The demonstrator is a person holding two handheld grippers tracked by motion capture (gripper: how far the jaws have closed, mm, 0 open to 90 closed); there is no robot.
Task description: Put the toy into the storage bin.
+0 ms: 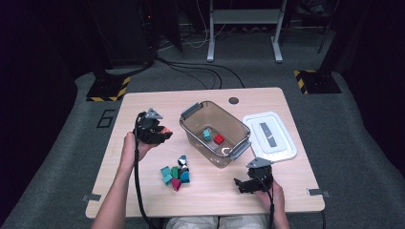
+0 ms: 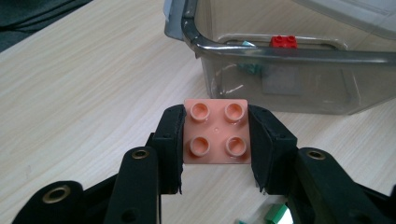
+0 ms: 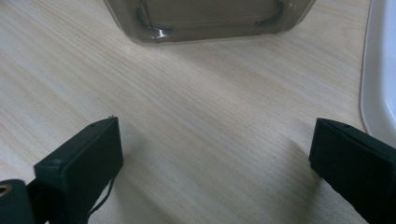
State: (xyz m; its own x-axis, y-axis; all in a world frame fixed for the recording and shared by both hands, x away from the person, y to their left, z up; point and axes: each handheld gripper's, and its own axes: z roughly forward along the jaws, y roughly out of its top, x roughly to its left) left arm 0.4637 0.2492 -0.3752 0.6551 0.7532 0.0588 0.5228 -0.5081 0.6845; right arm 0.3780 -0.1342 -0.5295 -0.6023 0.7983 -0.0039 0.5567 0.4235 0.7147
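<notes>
From above my side, the high view looks forward and down over the whole table [image 1: 143, 102], with the floor beyond its far edge. The left gripper view rides on my left gripper [image 2: 215, 140], close and low, and faces the clear bin [image 2: 299, 79]. The right gripper view sits just above the tabletop near the front edge, facing that bin's base [image 3: 205, 23]. All three share the bin [image 1: 215, 133].
</notes>
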